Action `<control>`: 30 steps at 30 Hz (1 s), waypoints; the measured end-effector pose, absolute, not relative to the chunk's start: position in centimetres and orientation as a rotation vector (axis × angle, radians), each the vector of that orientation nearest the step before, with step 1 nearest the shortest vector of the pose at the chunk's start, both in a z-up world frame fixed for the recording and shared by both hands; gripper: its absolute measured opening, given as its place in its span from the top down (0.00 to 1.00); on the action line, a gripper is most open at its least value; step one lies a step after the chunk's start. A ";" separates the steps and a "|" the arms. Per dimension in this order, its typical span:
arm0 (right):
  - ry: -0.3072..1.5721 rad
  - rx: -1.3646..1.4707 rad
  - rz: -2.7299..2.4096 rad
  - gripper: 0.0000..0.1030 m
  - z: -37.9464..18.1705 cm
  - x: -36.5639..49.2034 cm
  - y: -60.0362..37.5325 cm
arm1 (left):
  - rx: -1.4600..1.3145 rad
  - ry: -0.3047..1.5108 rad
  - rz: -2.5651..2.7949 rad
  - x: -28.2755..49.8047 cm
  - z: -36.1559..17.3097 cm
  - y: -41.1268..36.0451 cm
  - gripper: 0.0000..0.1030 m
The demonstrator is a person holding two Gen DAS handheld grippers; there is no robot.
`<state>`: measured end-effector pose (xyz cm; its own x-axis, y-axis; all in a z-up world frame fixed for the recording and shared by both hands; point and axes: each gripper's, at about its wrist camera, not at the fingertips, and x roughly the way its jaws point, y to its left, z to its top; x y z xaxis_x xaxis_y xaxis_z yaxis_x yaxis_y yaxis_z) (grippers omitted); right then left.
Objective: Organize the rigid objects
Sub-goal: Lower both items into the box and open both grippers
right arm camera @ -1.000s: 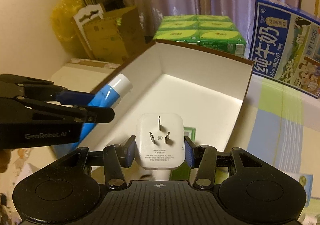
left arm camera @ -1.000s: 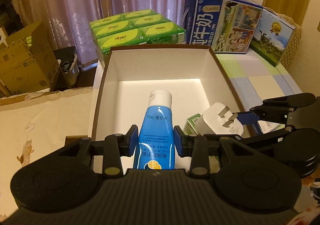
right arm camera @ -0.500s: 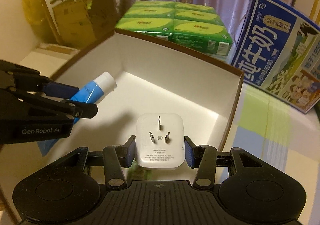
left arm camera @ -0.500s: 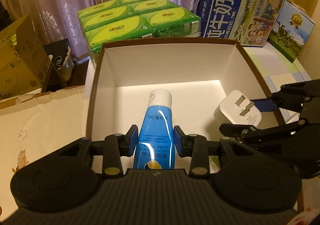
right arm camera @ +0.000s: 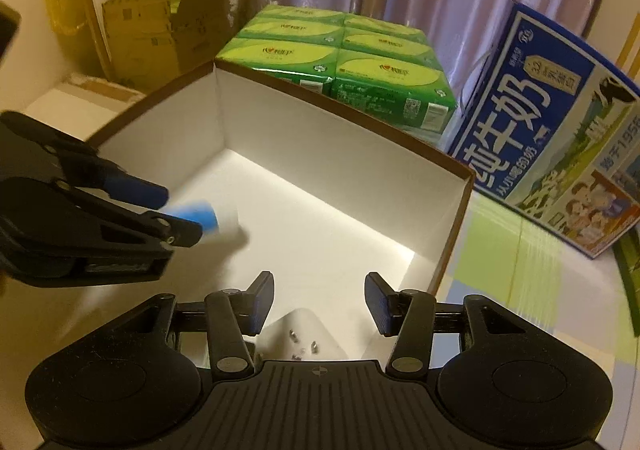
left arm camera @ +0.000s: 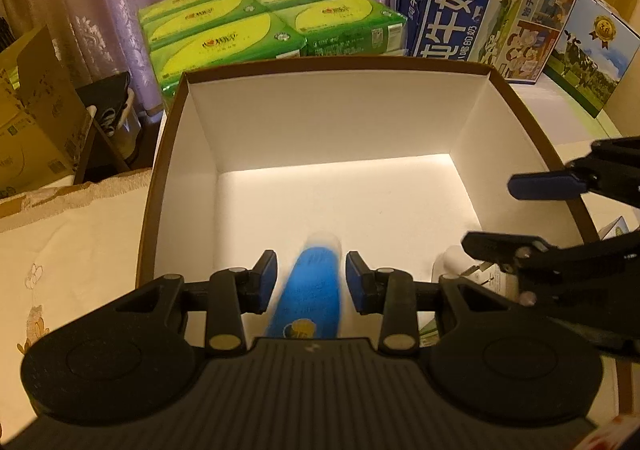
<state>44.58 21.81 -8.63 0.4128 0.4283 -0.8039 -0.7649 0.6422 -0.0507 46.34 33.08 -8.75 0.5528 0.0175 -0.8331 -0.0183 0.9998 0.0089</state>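
Two hand-held grippers hung over an open white box (left arm camera: 192,154) with a brown rim that filled the middle of both views. The left gripper (left arm camera: 311,277) stood with its pads clear of a blurred blue tube (left arm camera: 310,290) lying between them. The right gripper (right arm camera: 320,302) was opening, its pads apart above a white plug adapter (right arm camera: 304,338) low in the frame. Green tissue packs (right arm camera: 340,66) and a blue milk carton (right arm camera: 548,122) stood behind the box.
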 end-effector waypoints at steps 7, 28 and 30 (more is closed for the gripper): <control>0.899 -0.355 0.837 0.48 -7.5 42.8 19.7 | -0.010 0.975 0.015 44.8 -7.7 33.0 0.61; 0.856 -0.227 0.846 0.41 -3.2 35.8 15.0 | -0.058 0.922 0.059 35.0 -1.3 31.8 0.59; 0.851 -0.212 0.842 0.41 -2.9 35.0 14.3 | -0.052 0.909 0.052 34.0 -0.8 31.3 0.59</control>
